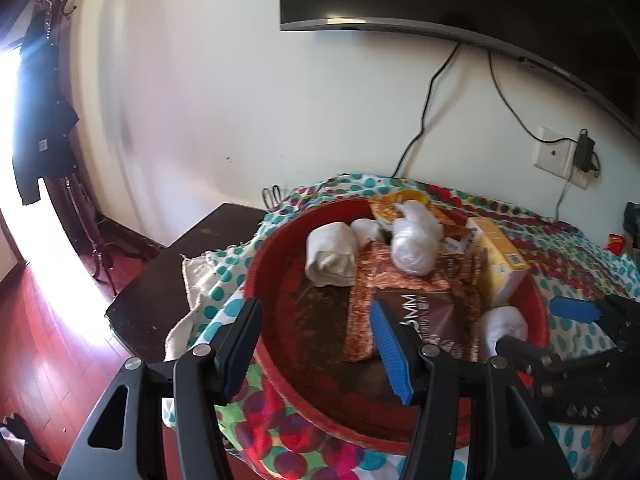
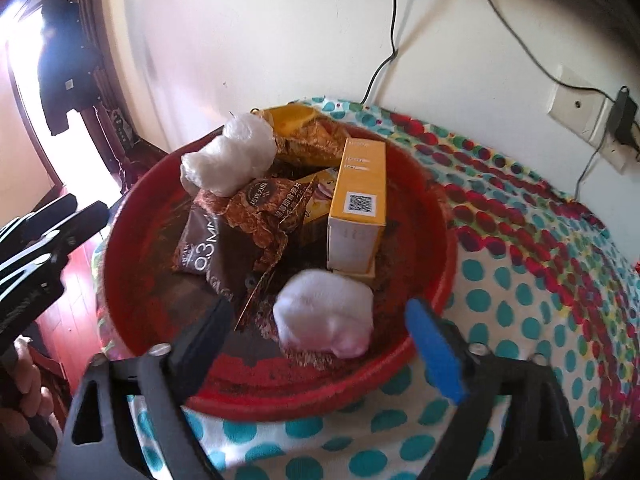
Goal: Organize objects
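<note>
**Letting the white bundle settle in the red tray**

The right gripper (image 2: 320, 340) hangs over the near rim of the red tray (image 2: 440, 240), jaws wide apart. The white bundle (image 2: 326, 316) sits between them, blurred, with neither pad pressing it; it looks just released. The yellow box (image 2: 358, 204) stands just beyond it, snack packets (image 2: 256, 216) to the left. The left gripper (image 1: 316, 348) is also spread, empty, straddling the tray's left rim. The clean way out, I'd judge, is to lift straight back with the jaws kept wide, so neither pad clips the bundle or nudges the box.

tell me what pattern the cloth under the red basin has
Polka dots, teal and red on white; the cloth under the basin shows best in the right wrist view.
</note>
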`<state>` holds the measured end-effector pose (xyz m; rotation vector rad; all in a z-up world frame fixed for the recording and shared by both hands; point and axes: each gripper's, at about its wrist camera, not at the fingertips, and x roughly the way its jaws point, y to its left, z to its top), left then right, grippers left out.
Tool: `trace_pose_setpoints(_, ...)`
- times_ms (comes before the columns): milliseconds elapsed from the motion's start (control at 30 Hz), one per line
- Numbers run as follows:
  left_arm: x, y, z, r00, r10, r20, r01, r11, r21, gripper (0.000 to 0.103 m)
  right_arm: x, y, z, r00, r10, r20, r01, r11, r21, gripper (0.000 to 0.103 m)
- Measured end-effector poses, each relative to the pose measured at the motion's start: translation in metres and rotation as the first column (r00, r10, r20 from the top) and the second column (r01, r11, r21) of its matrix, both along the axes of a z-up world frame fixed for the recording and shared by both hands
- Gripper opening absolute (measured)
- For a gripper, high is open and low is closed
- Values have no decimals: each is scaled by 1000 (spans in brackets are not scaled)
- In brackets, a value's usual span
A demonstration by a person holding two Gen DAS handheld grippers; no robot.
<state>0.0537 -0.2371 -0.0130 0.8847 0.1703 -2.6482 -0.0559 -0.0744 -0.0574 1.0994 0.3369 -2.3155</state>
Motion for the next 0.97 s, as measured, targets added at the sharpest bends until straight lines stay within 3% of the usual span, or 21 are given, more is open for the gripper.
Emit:
trace_pose_setpoints(167, -1, 12, 5, 999, -45, 13, 45, 999, -1, 58, 31, 12, 13, 998, 3, -70, 1, 999, 47, 101)
trace_pose_setpoints(400, -9, 39, 0, 995, -57, 86, 65, 994, -93, 58, 61, 27, 4, 1000, 11, -29, -8, 997, 78, 102)
trace_pose_setpoints(767, -2, 48, 1, 993, -119, 27, 120, 992, -44, 61, 65, 37, -7, 1000, -15, 24, 14, 998, 65, 102)
trace_pose_setpoints(967, -6, 52, 0, 990, -131, 58, 133, 991, -34, 61, 66, 38, -7, 1000, -15, 20, 14, 997, 74, 102)
